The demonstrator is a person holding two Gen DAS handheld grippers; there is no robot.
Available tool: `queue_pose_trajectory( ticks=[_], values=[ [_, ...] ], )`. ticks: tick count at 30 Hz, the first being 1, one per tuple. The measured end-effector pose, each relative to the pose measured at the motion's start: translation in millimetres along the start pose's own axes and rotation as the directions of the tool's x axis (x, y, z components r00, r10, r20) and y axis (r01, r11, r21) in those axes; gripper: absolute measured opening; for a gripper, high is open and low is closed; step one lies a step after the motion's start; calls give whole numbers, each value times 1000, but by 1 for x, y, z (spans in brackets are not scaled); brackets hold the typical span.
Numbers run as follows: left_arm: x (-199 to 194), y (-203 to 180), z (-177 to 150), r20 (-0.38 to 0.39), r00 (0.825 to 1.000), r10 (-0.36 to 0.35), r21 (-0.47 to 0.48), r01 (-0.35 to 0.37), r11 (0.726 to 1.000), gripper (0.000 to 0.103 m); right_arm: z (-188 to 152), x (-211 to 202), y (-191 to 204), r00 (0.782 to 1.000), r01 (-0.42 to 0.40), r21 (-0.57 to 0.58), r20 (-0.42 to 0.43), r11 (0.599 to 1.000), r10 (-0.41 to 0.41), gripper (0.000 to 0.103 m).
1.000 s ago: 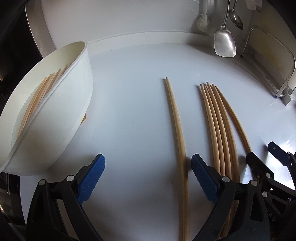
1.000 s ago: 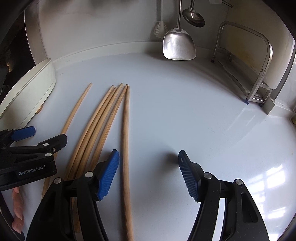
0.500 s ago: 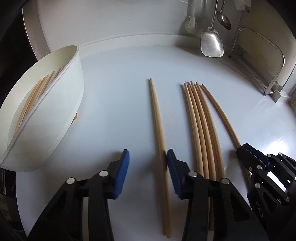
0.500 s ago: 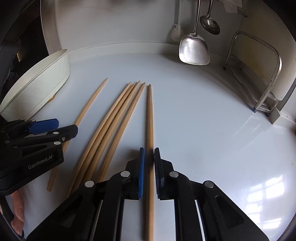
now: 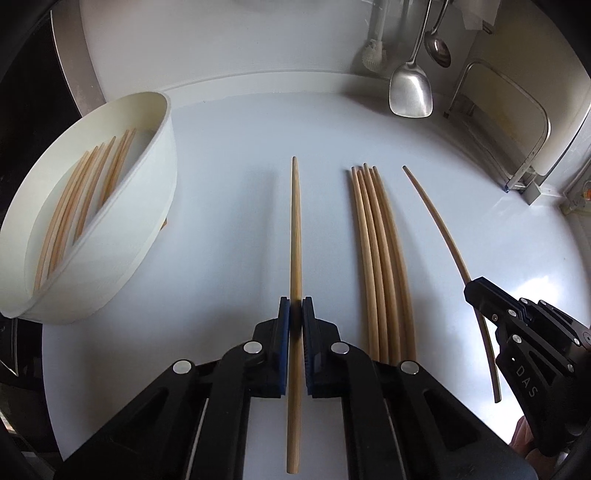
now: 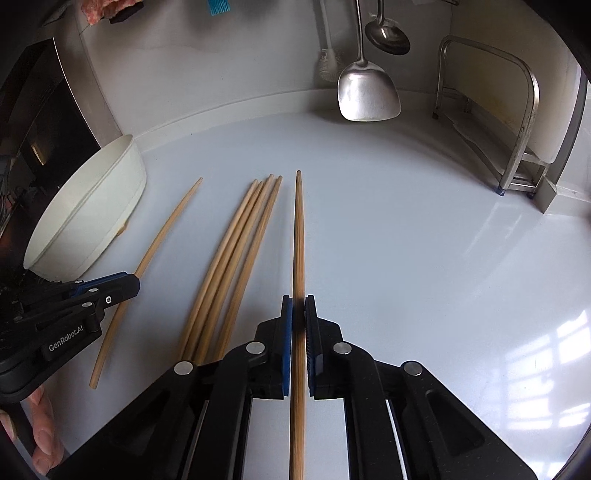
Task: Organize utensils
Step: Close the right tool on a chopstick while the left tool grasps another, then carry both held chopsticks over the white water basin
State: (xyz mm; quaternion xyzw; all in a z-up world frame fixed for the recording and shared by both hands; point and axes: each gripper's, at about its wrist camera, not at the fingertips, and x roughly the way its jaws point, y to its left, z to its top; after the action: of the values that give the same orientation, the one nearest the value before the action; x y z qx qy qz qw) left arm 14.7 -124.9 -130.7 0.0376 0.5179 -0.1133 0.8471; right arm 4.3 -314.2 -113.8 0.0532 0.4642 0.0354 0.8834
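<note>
My left gripper (image 5: 295, 306) is shut on a single wooden chopstick (image 5: 295, 221), which points away along the white counter. My right gripper (image 6: 298, 304) is shut on another chopstick (image 6: 299, 236). It also shows in the left wrist view (image 5: 439, 225), where it looks raised off the counter. Between the two lies a bundle of several chopsticks (image 5: 376, 240), also in the right wrist view (image 6: 236, 243). A white oval bowl (image 5: 147, 206) at the left holds several more chopsticks (image 5: 81, 195).
A metal spatula (image 6: 364, 92), a ladle (image 6: 388, 33) and a brush (image 5: 373, 55) hang at the back wall. A steel rack (image 6: 517, 122) stands at the right back. A dark appliance (image 6: 40, 125) is at the left behind the bowl.
My left gripper has shut on the single chopstick on the left. My right gripper stays shut on its chopstick and has lifted it away from the bundle, to the right.
</note>
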Motion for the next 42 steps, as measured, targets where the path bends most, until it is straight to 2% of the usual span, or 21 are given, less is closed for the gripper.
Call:
queue_pose_trajectory(
  ticks=[5,10,14,19,24,27,30,36,42],
  values=[
    [-45,11,4,24,1000,9,-51,-8,999,7,15,-28,11,999,-40,-35,19,999,40,6],
    [-89,41,8,75,997,35,-121,-26,992,7,35,-50,37,997,-71,-97,28,993,74,6],
    [-114,82,14,105,991,80,-180,-60,982,7,54,-61,75,991,-118,-146,38,982,125,6],
    [-128,142,24,124,986,115,-226,-85,971,7,77,-57,141,981,-176,-203,39,963,188,6],
    [-125,199,41,134,983,125,-236,-91,967,7,95,-36,202,974,-221,-194,14,956,228,6],
    [-113,228,49,123,987,107,-246,-74,966,7,105,-13,234,974,-225,-201,-16,954,226,6],
    [-96,252,58,103,991,88,-235,-62,970,7,114,12,257,973,-231,-153,-49,961,226,6],
    [-52,279,71,41,998,43,-184,-35,982,7,127,60,280,978,-192,-71,-101,979,184,6],
    [-13,287,74,-32,999,-4,-157,-1,988,7,129,98,286,977,-131,-27,-172,991,125,7]
  ],
)
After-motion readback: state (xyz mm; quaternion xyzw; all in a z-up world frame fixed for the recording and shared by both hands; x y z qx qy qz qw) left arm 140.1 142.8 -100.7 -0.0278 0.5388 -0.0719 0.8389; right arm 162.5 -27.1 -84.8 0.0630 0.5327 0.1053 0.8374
